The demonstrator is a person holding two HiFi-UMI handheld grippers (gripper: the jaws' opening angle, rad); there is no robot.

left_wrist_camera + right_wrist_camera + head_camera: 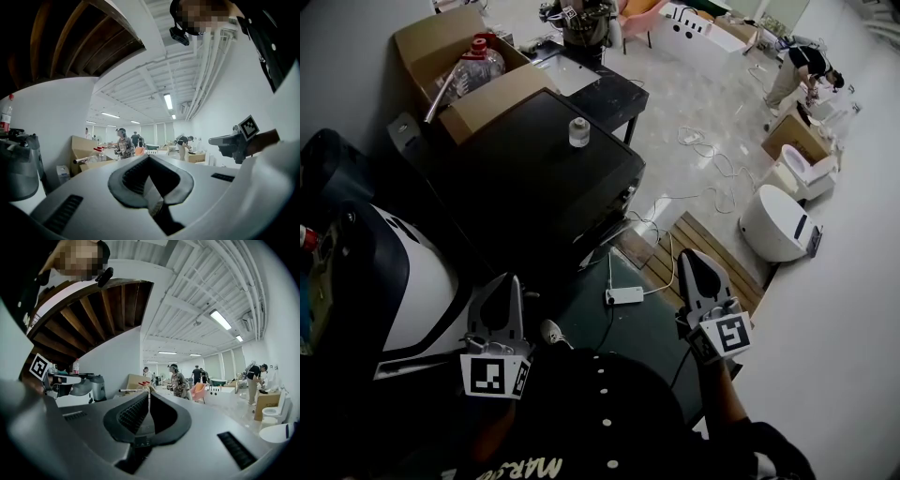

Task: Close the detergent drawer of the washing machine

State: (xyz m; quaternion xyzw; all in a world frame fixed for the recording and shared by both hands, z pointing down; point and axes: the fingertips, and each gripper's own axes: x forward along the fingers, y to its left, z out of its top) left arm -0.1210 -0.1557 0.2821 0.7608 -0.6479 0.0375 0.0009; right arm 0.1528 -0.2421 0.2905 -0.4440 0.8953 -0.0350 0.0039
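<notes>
The dark, box-shaped washing machine (534, 178) stands in the middle of the head view with a small white cylinder (578, 132) on its top. I cannot make out its detergent drawer. Both grippers are held level in the air in front of it and touch nothing. My left gripper (502, 283) is shut and empty, its tips meeting in the left gripper view (149, 157). My right gripper (692, 255) is also shut with nothing between its jaws (149, 392). Each gripper shows at the edge of the other's view.
An open cardboard box (473, 66) with a water jug stands behind the machine. A white power strip (624, 295) and cables lie on the floor in front. White toilets (778, 225) and a bending person (802, 70) are at the right. A rounded white-and-dark appliance (403, 281) is at the left.
</notes>
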